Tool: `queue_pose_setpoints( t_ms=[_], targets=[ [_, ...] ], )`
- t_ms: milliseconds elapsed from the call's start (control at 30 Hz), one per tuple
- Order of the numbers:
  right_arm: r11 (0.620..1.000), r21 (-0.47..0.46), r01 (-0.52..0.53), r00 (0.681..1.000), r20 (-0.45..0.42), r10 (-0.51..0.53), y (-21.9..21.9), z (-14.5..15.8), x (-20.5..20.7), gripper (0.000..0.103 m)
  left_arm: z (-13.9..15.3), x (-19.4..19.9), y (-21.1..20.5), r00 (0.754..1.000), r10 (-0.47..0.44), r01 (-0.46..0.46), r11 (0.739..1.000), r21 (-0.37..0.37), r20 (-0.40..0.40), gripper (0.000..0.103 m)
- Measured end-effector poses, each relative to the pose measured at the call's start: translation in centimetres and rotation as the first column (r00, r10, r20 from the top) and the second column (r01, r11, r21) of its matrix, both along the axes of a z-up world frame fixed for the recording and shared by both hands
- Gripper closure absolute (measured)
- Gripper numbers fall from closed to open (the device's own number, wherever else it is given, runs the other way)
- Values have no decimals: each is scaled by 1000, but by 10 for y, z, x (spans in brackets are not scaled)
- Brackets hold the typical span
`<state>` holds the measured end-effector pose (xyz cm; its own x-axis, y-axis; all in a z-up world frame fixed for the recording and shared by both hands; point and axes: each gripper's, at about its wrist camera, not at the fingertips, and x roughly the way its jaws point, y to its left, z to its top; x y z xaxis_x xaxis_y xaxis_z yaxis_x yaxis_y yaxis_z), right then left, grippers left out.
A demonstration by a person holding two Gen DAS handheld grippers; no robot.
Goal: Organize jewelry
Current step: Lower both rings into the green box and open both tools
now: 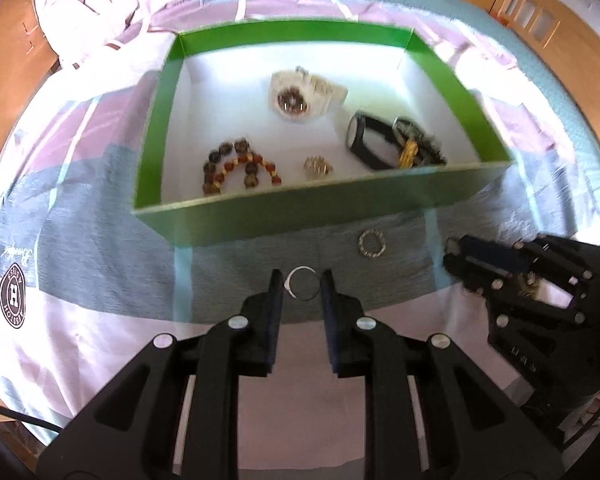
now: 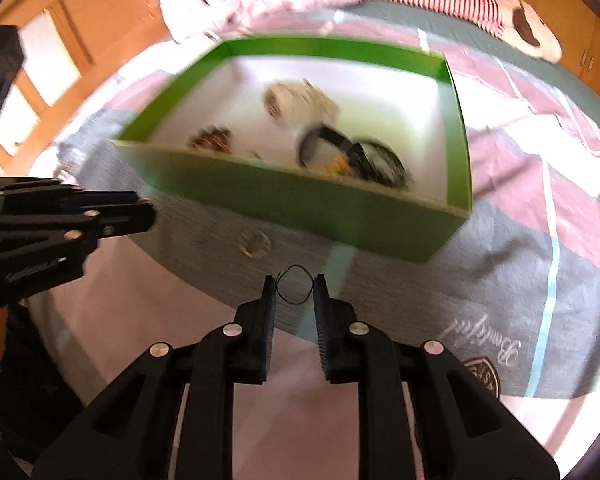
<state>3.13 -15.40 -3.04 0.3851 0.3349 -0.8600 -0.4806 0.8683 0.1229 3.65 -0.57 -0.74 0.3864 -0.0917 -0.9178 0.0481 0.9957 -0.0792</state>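
While the left gripper (image 1: pixel 300 286) pinches a silver ring (image 1: pixel 302 282), the right gripper (image 2: pixel 295 285) clamps a thin black loop (image 2: pixel 295 284); both are mid-carry, it seems. Next — reach over the green box (image 1: pixel 300 216) wall and release; a beaded ring (image 1: pixel 372 243) remains outside.

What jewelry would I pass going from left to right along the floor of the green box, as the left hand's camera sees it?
Bead bracelets → pale watch → small gold trinket → black watch → dark and gold pieces tangled beside it.

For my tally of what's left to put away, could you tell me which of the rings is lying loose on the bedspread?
The patterned ring lies alone on the grey cloth before the green box; the silver ring and thin black ring are each clamped between jaws.
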Motion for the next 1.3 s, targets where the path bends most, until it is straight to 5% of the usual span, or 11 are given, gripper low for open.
queue_pose_setpoints(
  t_ms=[333, 500, 667, 1200, 1300],
  targets=[
    [994, 103, 31, 980, 194, -51, -6, 65, 15, 84, 55, 16, 40, 986, 93, -77, 991, -113, 140, 84],
    [995, 86, 49, 973, 221, -67, -1, 58, 39, 84, 48, 37, 42, 983, 117, -98, 986, -137, 142, 84],
    [995, 53, 80, 976, 196, -89, 1, 38, 53, 84, 32, 54, 32, 982, 130, -120, 989, -82, 137, 84],
    [992, 32, 125, 975, 181, -129, -6, 25, 61, 84, 17, 66, 20, 986, 108, -101, 993, -66, 125, 84],
    [989, 21, 147, 969, 196, -148, -9, 26, 60, 61, 14, 67, 17, 987, 96, -88, 994, -69, 126, 80]
  ],
)
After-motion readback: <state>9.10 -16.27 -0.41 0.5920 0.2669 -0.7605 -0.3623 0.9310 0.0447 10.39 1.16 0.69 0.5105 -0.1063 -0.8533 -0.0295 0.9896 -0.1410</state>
